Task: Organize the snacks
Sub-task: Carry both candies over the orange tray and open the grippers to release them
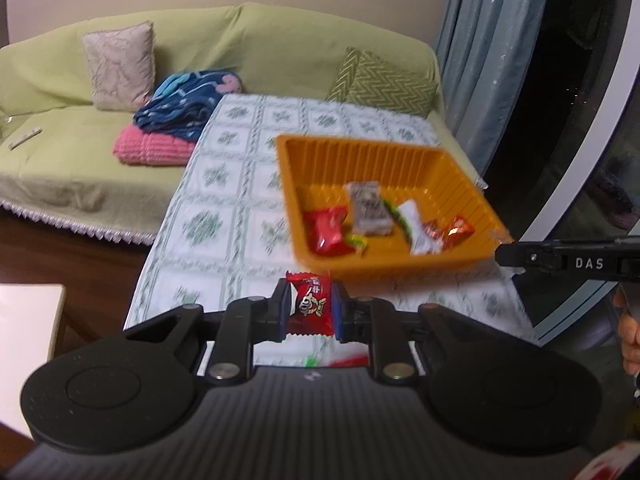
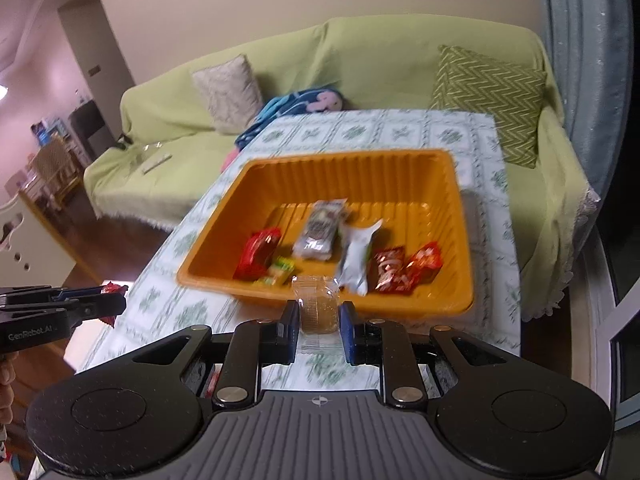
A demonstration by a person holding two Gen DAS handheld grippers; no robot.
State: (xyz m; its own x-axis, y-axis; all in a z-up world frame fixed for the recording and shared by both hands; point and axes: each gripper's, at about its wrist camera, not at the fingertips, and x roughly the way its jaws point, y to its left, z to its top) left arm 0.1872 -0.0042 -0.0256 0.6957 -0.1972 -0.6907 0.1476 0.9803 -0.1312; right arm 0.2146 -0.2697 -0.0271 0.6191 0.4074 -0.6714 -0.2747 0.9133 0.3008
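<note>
An orange tray point(image 1: 304, 152) point(image 2: 460, 216) stands on the patterned tablecloth point(image 1: 224, 208) point(image 2: 168, 296) and holds several snack packets point(image 1: 368, 208) point(image 2: 320, 230). My left gripper point(image 1: 311, 309) is shut on a red candy packet point(image 1: 310, 304), held above the cloth just short of the tray's near rim. It shows in the right wrist view point(image 2: 116, 304) at the left edge. My right gripper point(image 2: 319, 320) is shut on a clear packet with a golden snack point(image 2: 318, 308), at the tray's near rim. Its finger point(image 1: 560, 262) reaches in from the right in the left wrist view.
A green-covered sofa point(image 1: 60, 160) point(image 2: 400, 60) stands behind the table with cushions point(image 1: 120, 64) point(image 2: 488, 96) and folded blankets point(image 1: 176, 112). A curtain point(image 1: 488, 40) and dark window are at the right. A white surface point(image 1: 24, 328) lies at the lower left.
</note>
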